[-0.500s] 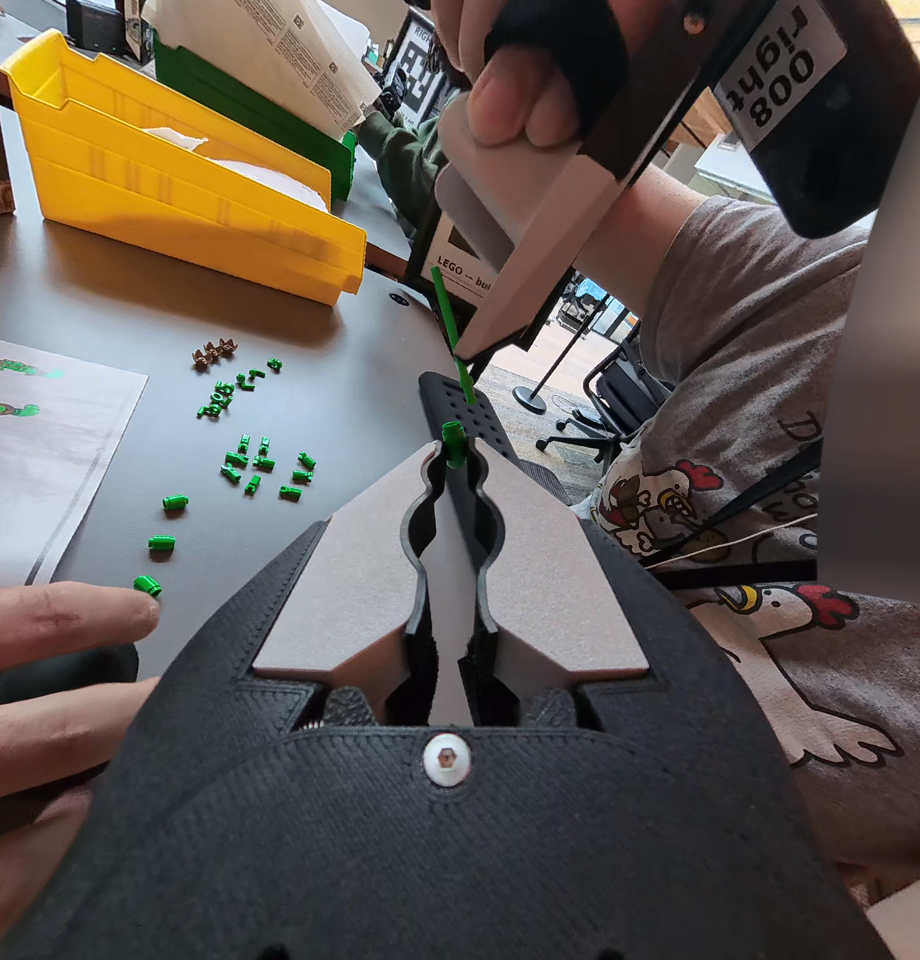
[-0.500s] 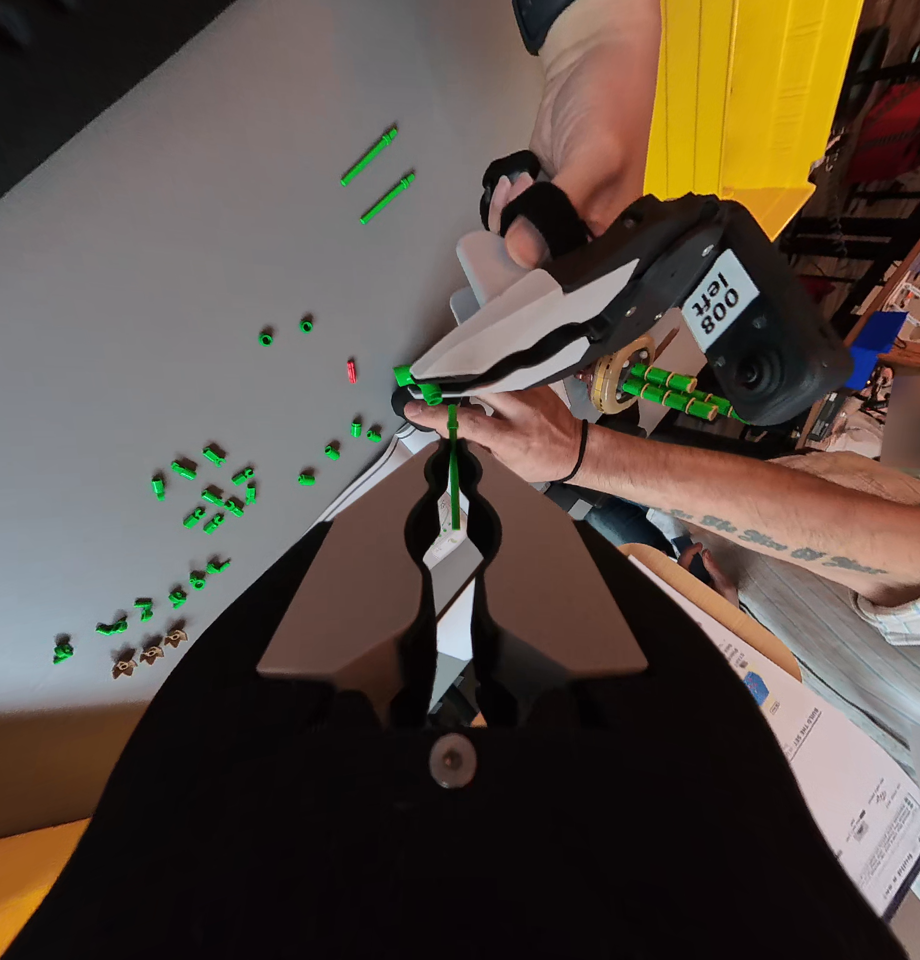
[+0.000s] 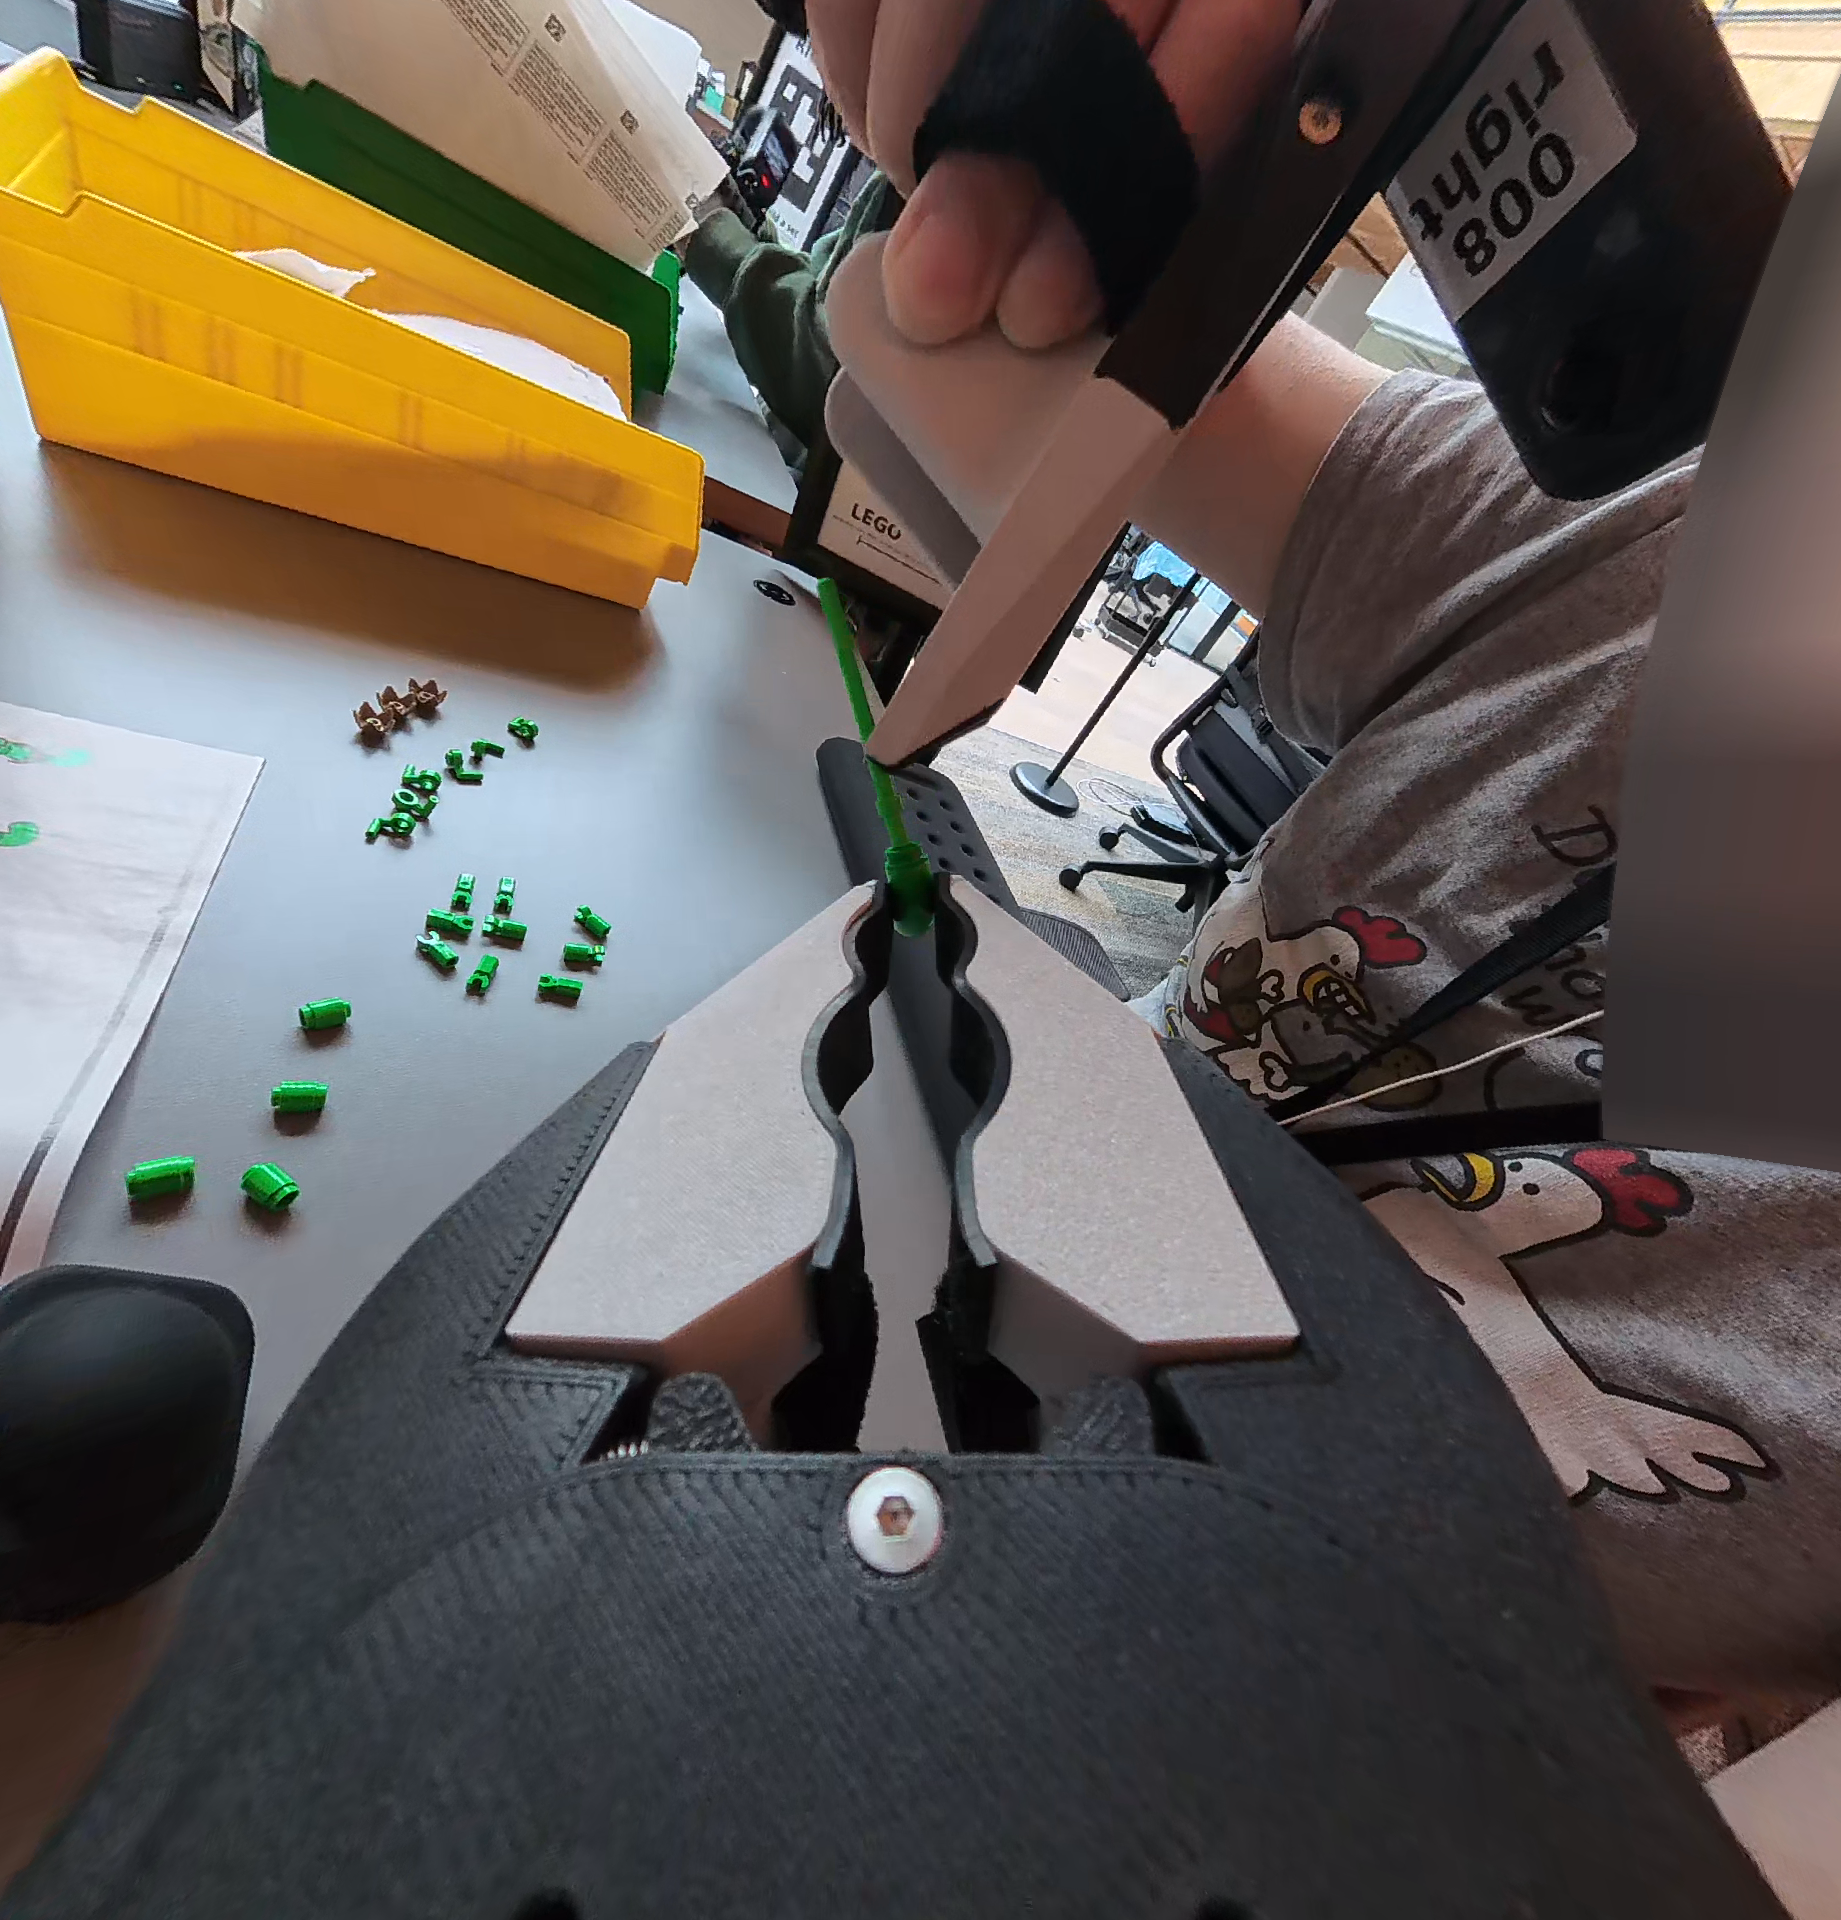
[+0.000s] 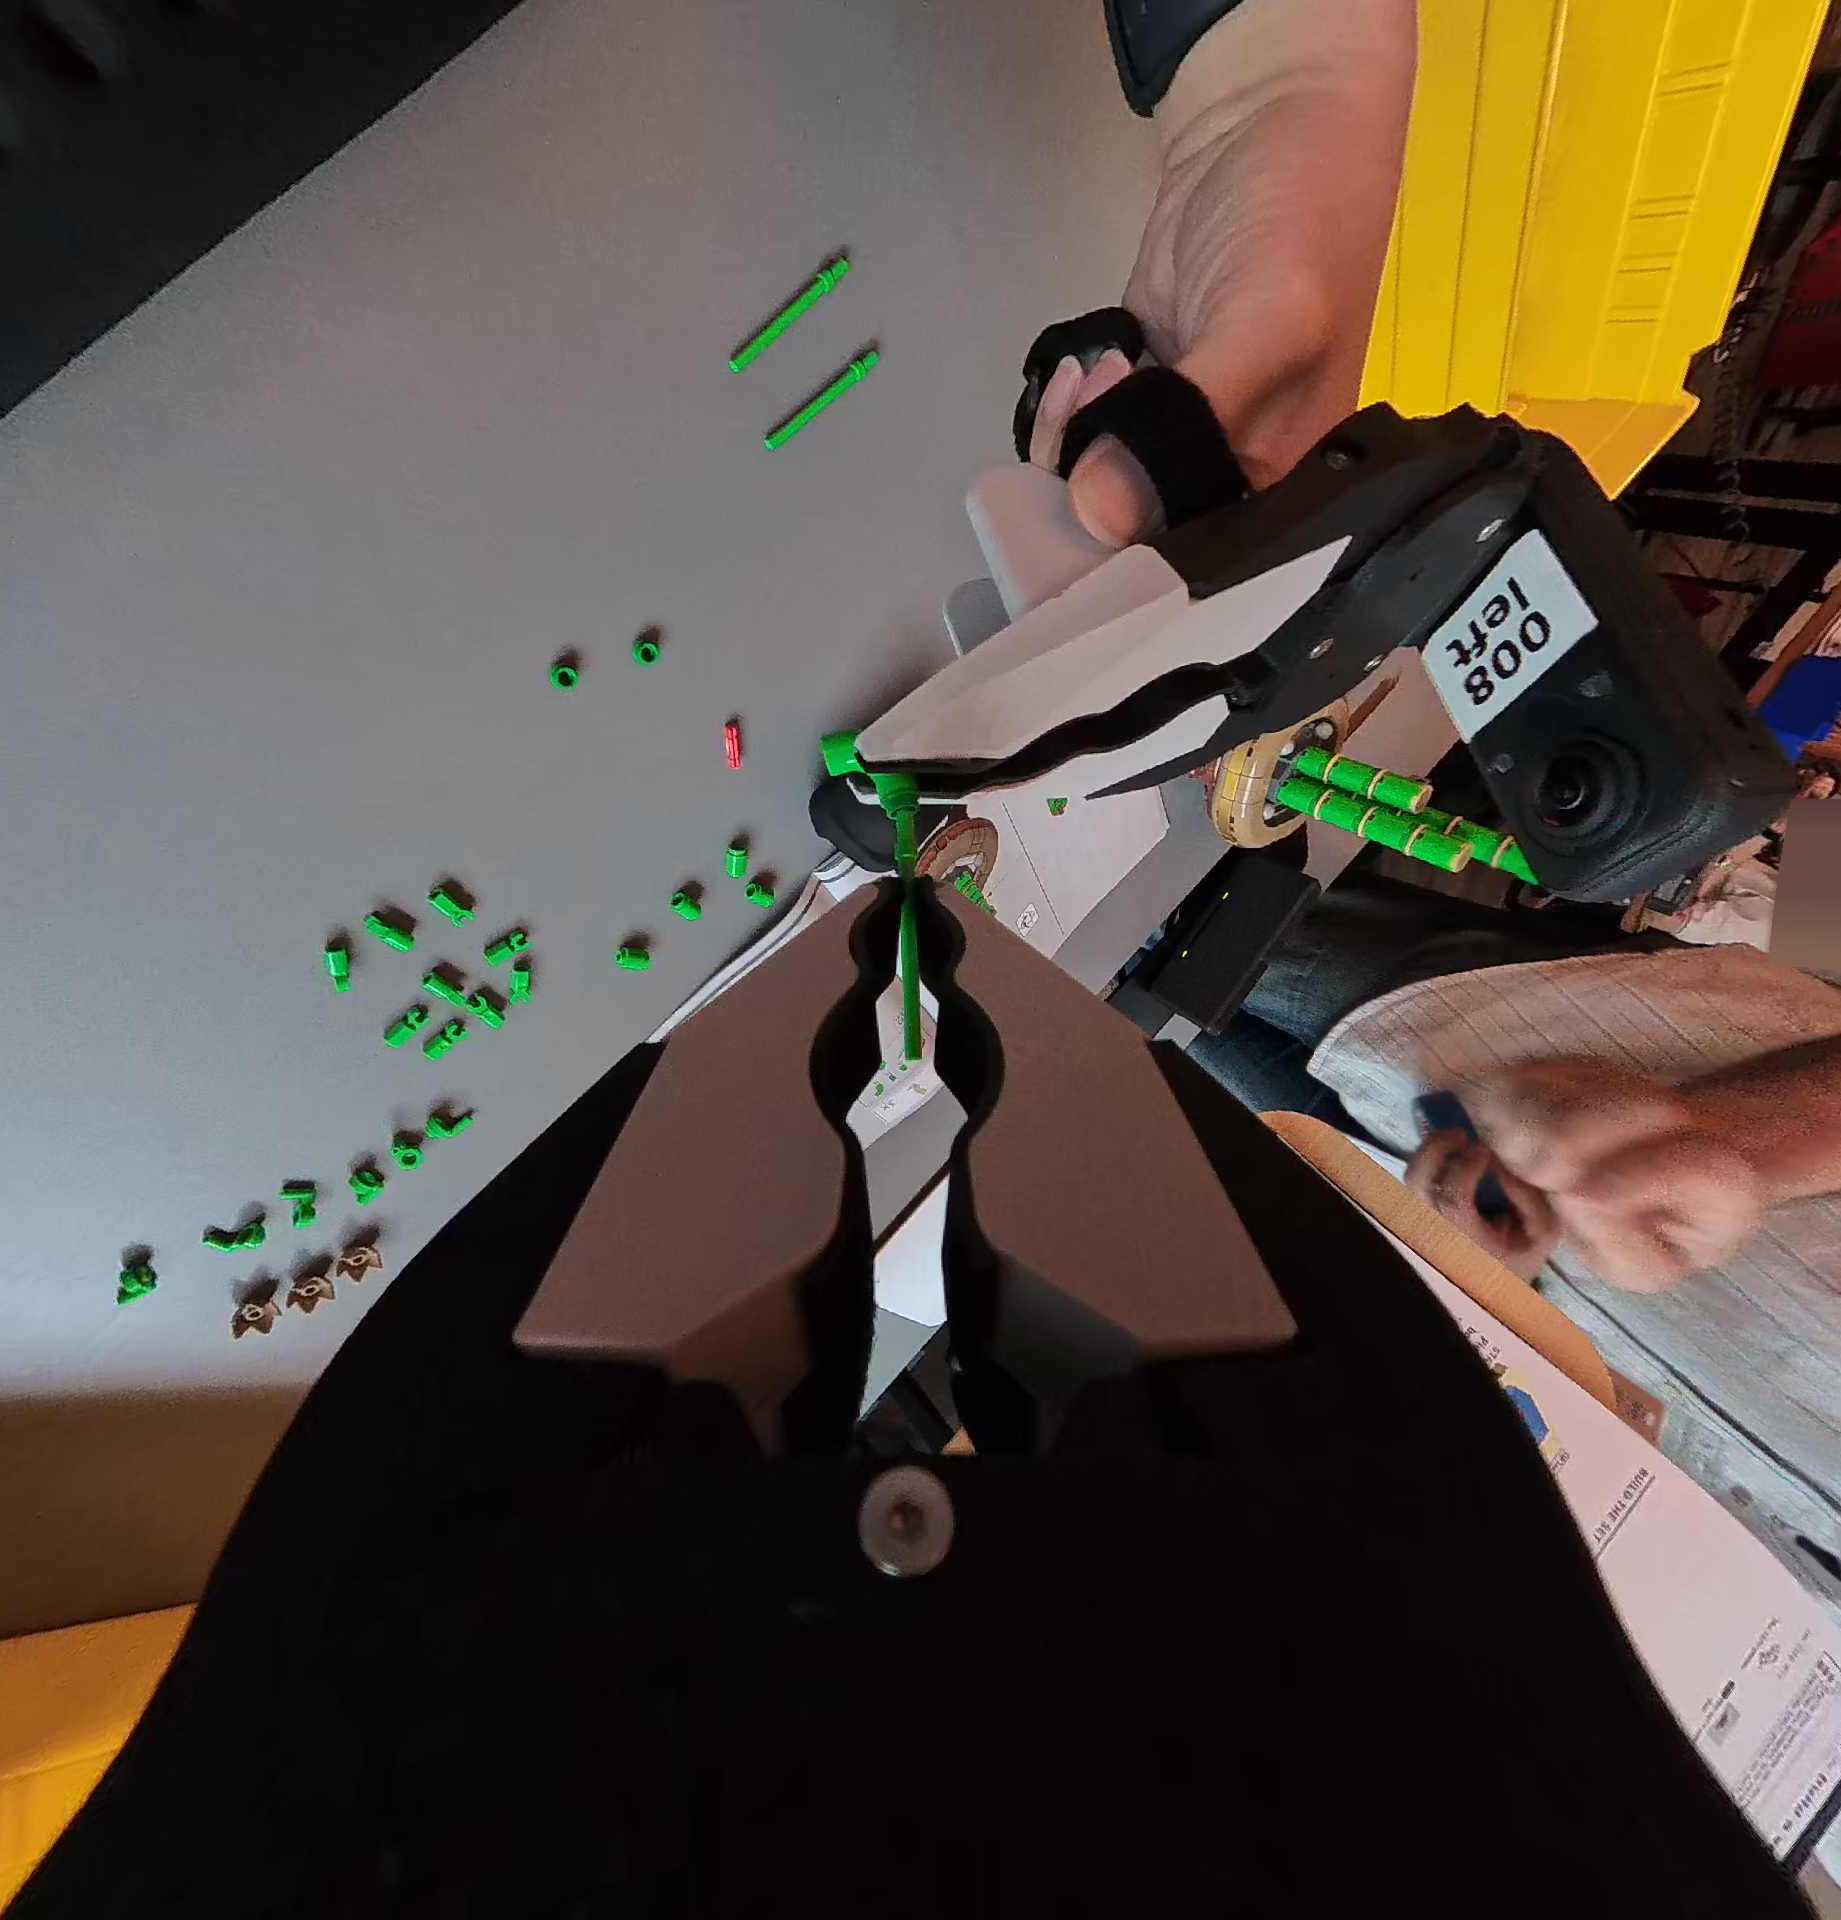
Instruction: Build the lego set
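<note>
The left gripper [image 3: 908, 902] has its fingers clamped on a small green connector piece [image 3: 909, 896] right at the fingertips. The right gripper [image 4: 908, 891] has its fingers pinched on a thin green rod [image 4: 909, 966], gripping it partway along its length, so that one end sticks out past the tips and the other runs back between the fingers. The far end of the rod meets the connector piece; whether it is fully seated there cannot be told. Both parts are held in the air at the edge of the dark table [image 3: 625, 727].

In the left wrist view the right gripper [image 3: 885, 756] comes down from above at a slant, with the rod [image 3: 862, 717] crossing its tip. In the right wrist view the left gripper [image 4: 862, 756] reaches in from the right, held by a hand [image 4: 1238, 239] with a black strap around the fingers.

Loose green pieces [image 3: 500, 935] lie scattered on the table, along with three small brown pieces [image 3: 402, 707] in a row. Two more green rods [image 4: 807, 353] lie side by side farther off, near a tiny red piece [image 4: 733, 744]. A yellow bin [image 3: 303, 374] sits at the back of the table, and a printed instruction sheet [image 3: 74, 956] lies flat at the left. A partly built stack of green cylinders [image 4: 1373, 805] shows behind the left gripper.
</note>
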`<state>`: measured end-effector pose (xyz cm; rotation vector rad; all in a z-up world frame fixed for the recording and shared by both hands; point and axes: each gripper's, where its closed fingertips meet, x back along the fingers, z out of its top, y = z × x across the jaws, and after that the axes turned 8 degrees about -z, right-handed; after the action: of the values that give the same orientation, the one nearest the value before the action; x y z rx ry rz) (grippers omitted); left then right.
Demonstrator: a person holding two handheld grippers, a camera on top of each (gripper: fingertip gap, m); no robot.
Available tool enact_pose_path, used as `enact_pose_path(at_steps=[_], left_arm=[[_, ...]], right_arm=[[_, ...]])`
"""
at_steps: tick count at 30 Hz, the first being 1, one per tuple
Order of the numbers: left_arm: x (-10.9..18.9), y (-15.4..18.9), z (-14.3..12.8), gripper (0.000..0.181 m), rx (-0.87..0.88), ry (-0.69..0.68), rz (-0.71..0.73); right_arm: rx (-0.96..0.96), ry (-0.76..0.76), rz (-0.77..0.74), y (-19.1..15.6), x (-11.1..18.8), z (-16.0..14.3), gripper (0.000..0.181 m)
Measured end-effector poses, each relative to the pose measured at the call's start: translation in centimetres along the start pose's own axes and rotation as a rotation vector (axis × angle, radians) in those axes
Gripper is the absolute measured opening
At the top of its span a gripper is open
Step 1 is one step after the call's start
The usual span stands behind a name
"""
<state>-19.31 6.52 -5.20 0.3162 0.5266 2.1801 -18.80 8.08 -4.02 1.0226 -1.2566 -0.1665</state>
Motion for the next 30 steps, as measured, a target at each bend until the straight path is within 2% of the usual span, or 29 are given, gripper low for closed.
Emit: enact_pose_path(at_steps=[30], left_arm=[[0.04,-0.28,-0.60,0.006,0.050,-0.025,-0.001]], right_arm=[[0.127,-0.080,0.017,-0.28,-0.81,0.07,0.001]])
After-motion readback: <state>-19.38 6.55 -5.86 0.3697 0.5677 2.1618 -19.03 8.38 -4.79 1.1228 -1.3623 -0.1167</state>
